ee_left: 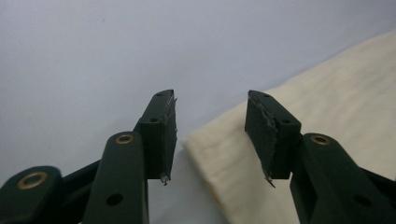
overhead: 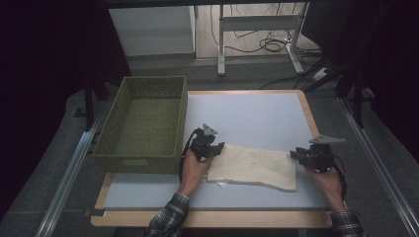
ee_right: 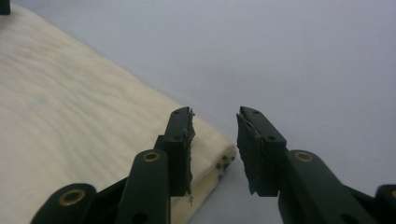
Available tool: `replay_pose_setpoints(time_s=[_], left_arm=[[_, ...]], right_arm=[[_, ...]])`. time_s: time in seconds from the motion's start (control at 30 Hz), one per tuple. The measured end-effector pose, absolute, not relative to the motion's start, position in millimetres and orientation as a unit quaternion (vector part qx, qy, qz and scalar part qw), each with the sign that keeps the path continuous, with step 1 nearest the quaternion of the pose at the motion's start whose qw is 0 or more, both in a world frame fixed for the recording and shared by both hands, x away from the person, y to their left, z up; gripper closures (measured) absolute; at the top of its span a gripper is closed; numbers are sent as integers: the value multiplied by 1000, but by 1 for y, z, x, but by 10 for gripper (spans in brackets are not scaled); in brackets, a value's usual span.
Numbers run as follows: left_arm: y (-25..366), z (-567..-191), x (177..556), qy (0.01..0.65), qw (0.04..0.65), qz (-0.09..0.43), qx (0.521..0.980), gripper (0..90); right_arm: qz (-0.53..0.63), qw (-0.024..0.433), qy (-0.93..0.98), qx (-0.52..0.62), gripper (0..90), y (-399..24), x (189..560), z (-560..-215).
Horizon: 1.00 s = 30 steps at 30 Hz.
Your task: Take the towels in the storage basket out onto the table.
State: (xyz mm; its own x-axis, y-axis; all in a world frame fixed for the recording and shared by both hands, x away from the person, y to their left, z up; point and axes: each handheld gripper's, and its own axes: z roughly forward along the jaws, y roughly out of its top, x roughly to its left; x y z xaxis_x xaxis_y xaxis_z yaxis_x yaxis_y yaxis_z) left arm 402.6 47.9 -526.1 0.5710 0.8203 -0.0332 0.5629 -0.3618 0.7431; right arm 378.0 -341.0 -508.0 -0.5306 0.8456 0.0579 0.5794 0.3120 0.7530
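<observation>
A folded cream cloth (overhead: 254,167) lies flat on the pale grey table mat (overhead: 247,113). My left gripper (overhead: 216,147) is at the cloth's far left corner. In the left gripper view its jaws (ee_left: 211,116) stand apart, with that corner of the cloth (ee_left: 327,93) below the gap and nothing pressed between the pads. My right gripper (overhead: 298,154) is at the cloth's right edge. Its jaws (ee_right: 215,121) are also apart, over the mat just beside a corner of the cloth (ee_right: 70,107), where a dotted underside peeks out.
An olive woven basket (overhead: 141,157) stands at the table's left, close to my left gripper. The wooden table edge (overhead: 212,217) runs along the front. Behind the table are a white cabinet (overhead: 153,29), a metal stand and floor cables.
</observation>
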Motion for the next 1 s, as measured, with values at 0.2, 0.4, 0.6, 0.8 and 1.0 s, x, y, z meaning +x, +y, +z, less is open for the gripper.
replay_pose_setpoints(time_s=[0.2, 0.4, 0.6, 0.8, 1.0], left_arm=[[51, -539, 410, 438, 370, 161, 804, 536], [54, -536, 399, 415, 388, 142, 811, 836], [58, -533, 388, 414, 397, 137, 808, 842], [62, -530, 364, 399, 397, 139, 814, 836], [60, -531, 367, 399, 388, 153, 816, 668]], right_arm=[[361, 180, 795, 452, 735, -340, 378, -521], [343, 182, 811, 438, 858, -335, 382, -515], [346, 183, 808, 441, 858, -335, 403, -509], [340, 182, 811, 440, 857, -326, 438, -510], [349, 174, 806, 445, 844, -325, 441, -514]])
